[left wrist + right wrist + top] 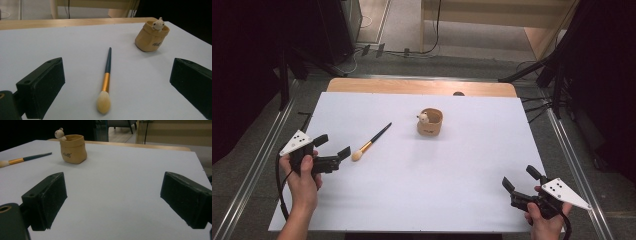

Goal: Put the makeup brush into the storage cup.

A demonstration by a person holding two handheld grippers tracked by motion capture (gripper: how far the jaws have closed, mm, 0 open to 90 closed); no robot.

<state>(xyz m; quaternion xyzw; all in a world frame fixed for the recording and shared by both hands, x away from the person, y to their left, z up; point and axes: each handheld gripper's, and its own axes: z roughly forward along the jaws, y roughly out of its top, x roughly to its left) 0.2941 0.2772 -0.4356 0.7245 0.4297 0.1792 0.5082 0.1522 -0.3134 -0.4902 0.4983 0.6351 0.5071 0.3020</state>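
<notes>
Nearest the camera, at the near right corner of the white surface (422, 200), the right tool (521, 179) sits in a hand with its jaws spread wide and nothing between them; in the right gripper view its black jaws frame bare surface. At the near left, the left tool (332, 146) is held in the other hand, also released, jaws wide apart and pointing right toward the brush (371, 142). That brush lies flat on the surface just beyond the left tool's jaws, not touched by them: cream bristle head near and left, gold ferrule, dark handle running far and right. In the left gripper view the brush (106, 81) lies between the two jaws' lines but ahead of them, bristles closest. Farther off, near the middle of the surface, stands a small tan pot (430, 123) with a little pale figure on its rim, well apart from the brush.
</notes>
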